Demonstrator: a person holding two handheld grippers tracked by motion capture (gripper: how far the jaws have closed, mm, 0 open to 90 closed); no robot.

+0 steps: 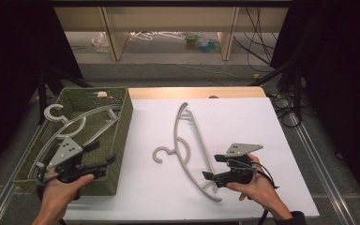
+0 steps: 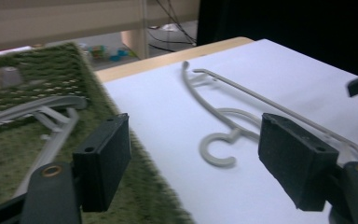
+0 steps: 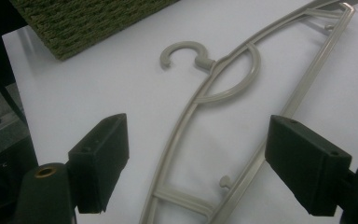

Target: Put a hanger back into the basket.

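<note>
a white counter (image 1: 262,122) with a pale wooden far edge stands on a grey floor (image 1: 168,70). beyond it a light wooden shelf unit (image 1: 112,28) holds small clutter, with black curtains (image 1: 14,47) on both sides and cables (image 1: 258,42) trailing at the right.

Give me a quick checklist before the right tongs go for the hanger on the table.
1. Right tongs open: ok.
2. Hanger on the table lying flat, free of other things: ok.
3. Hanger's lower end between the right jaws' line: ok, not yet touched.
4. Left tongs open and empty: ok.
5. Green basket has room beside the hanger inside it: ok.
6. Firm grip possible on the thin bar: cannot tell.
</note>
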